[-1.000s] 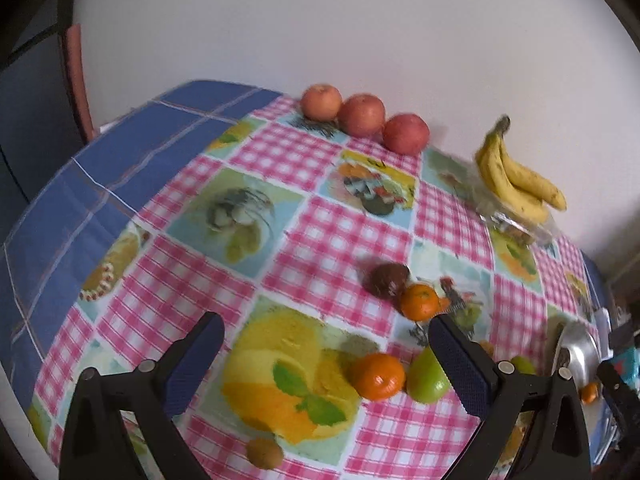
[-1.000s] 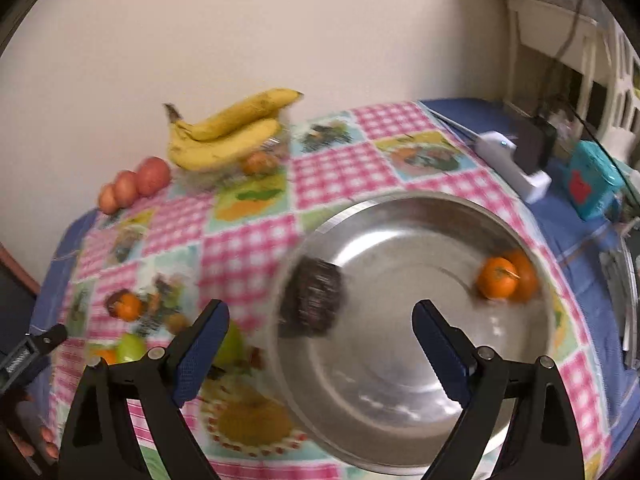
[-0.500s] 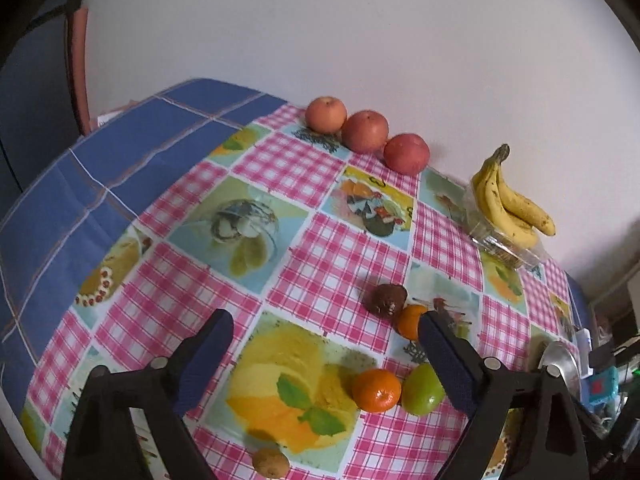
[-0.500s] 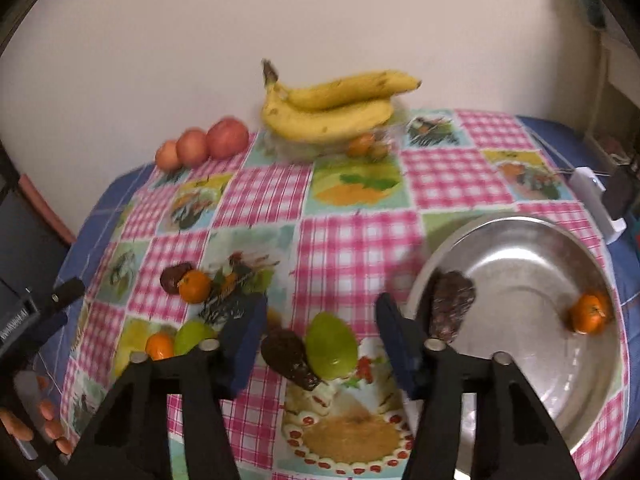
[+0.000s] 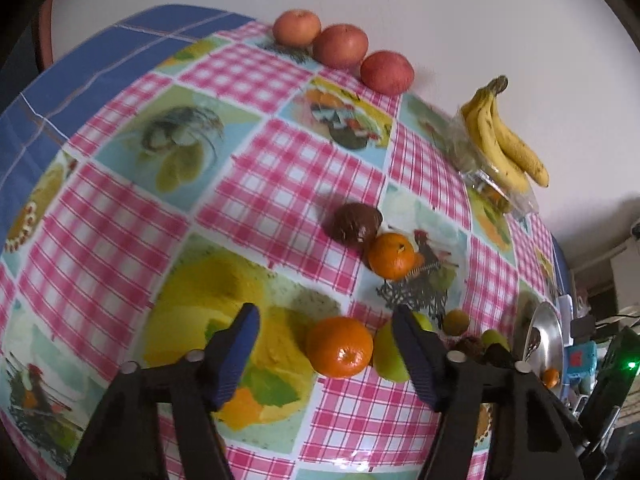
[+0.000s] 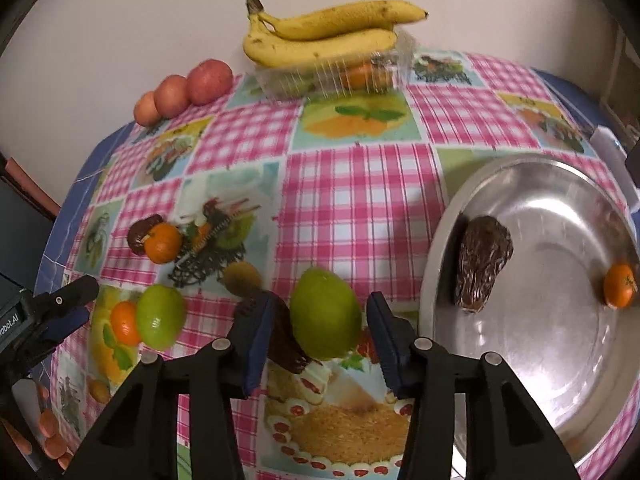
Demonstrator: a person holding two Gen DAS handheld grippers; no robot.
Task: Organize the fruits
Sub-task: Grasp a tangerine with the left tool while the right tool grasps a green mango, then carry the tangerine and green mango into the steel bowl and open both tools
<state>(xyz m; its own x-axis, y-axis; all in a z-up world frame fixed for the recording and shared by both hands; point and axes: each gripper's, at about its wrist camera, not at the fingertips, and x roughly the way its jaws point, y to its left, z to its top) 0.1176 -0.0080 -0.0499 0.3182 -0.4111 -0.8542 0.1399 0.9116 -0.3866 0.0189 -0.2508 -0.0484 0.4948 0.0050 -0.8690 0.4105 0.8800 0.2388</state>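
Checkered tablecloth (image 6: 352, 200) bears a smooth green mango (image 6: 325, 314) between right gripper (image 6: 316, 334) fingers.

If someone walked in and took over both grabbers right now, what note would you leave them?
Right gripper: open, its fingers either side of a green fruit on the tablecloth, not yet gripping.
Left gripper: open and empty, an orange lying between its fingers.
Done: one dark brown fruit and one orange sit in the steel bowl.
Left: loose fruit on the cloth, including a second green fruit, oranges, dark fruits and a kiwi. Three apples and the bananas line the wall.
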